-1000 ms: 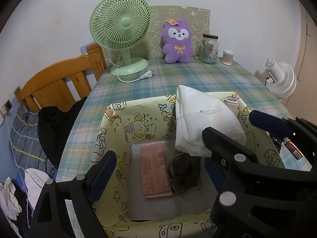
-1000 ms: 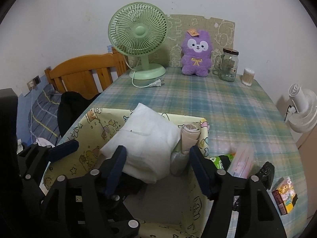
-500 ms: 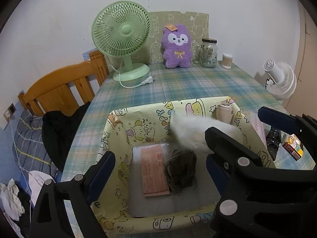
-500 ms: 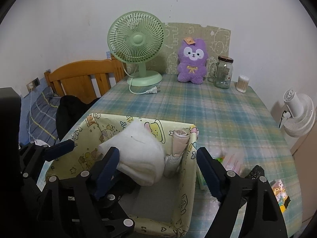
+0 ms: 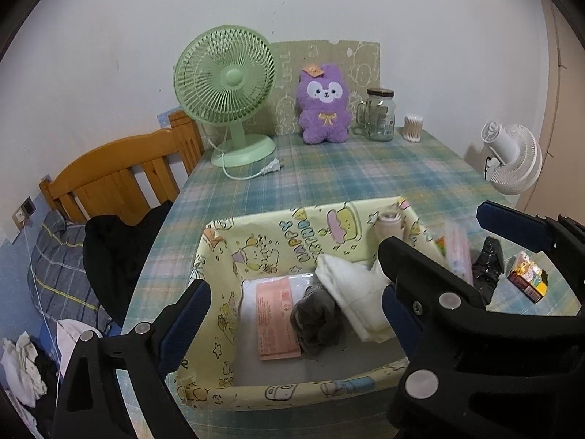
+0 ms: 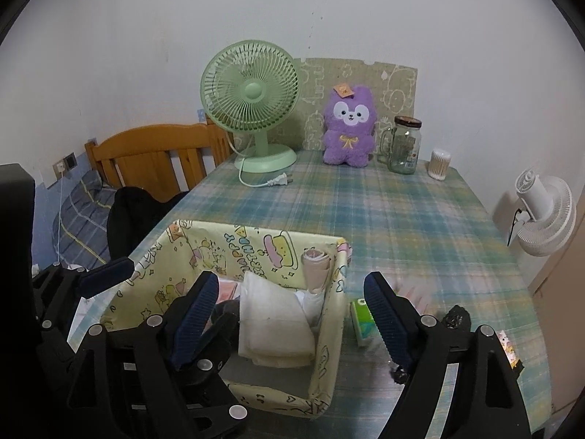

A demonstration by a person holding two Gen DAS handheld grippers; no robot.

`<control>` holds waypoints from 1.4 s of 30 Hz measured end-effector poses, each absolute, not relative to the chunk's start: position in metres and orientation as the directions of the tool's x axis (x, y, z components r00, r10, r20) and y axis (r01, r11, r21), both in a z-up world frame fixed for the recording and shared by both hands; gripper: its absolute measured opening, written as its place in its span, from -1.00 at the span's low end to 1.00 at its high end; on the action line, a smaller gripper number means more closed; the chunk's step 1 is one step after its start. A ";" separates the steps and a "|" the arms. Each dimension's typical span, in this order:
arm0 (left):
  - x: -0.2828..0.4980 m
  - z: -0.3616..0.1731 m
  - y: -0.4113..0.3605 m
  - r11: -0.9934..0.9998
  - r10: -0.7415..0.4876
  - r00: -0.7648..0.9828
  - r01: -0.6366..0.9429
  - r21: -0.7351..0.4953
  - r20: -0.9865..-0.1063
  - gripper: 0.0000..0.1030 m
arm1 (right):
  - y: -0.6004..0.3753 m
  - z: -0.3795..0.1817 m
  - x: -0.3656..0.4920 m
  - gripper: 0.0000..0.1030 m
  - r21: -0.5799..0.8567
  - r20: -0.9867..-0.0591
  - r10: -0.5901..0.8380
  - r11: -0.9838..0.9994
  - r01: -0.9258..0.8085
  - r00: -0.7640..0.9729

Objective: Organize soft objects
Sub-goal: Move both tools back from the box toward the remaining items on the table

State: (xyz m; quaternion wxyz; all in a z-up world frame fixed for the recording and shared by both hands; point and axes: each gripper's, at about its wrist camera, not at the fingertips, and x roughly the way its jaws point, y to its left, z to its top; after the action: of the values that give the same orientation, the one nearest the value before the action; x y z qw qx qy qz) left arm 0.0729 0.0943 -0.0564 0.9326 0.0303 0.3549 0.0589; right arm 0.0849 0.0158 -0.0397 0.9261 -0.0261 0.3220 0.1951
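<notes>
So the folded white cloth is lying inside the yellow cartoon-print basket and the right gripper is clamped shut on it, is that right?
Not quite. The folded white cloth does lie inside the yellow cartoon-print basket, but the right gripper is not clamped on it: the right wrist view shows its jaws, which have just been opening, standing wide apart and clear of the cloth.

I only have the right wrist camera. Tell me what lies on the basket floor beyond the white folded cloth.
Observer: A gray bundle lies on the floor of the basket, touching the white folded cloth.
Operator: Report anything else down there.
Observer: A flat pink packet lies beside the gray bundle, on the side away from the cloth.
Operator: Give me the left gripper's state.
Observer: The left gripper is wide open and holds nothing.
</notes>
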 end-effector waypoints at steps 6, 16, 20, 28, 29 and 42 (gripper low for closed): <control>0.068 -0.043 0.083 0.991 0.131 0.762 -0.089 0.097 -0.634 0.87 | 0.002 -0.027 0.080 0.63 0.092 -0.583 0.353 0.924 -0.372 0.732; 0.060 -0.023 0.058 0.993 0.114 0.800 -0.080 0.084 -0.589 0.89 | -0.026 -0.008 0.070 0.71 0.106 -0.544 0.349 0.931 -0.350 0.763; 0.058 -0.016 0.046 0.994 0.104 0.812 -0.074 0.076 -0.574 0.90 | -0.039 -0.002 0.067 0.73 0.110 -0.528 0.344 0.934 -0.338 0.776; 0.056 -0.007 0.024 0.997 0.080 0.833 -0.057 0.058 -0.547 0.96 | -0.062 0.010 0.063 0.81 0.095 -0.504 0.310 0.948 -0.305 0.806; 0.056 -0.007 0.021 0.997 0.075 0.835 -0.054 0.055 -0.545 0.97 | -0.066 0.011 0.062 0.81 0.095 -0.501 0.306 0.949 -0.300 0.809; 0.058 -0.002 -0.015 1.000 0.017 0.855 -0.012 0.012 -0.519 1.00 | -0.105 0.019 0.057 0.91 0.098 -0.473 0.260 0.965 -0.243 0.842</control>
State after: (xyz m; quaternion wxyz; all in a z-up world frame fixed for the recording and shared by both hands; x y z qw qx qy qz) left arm 0.0577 -0.0148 -0.0023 0.9630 0.0043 0.2694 0.0075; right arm 0.0570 -0.1052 0.0189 0.9595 0.0170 0.2490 0.1309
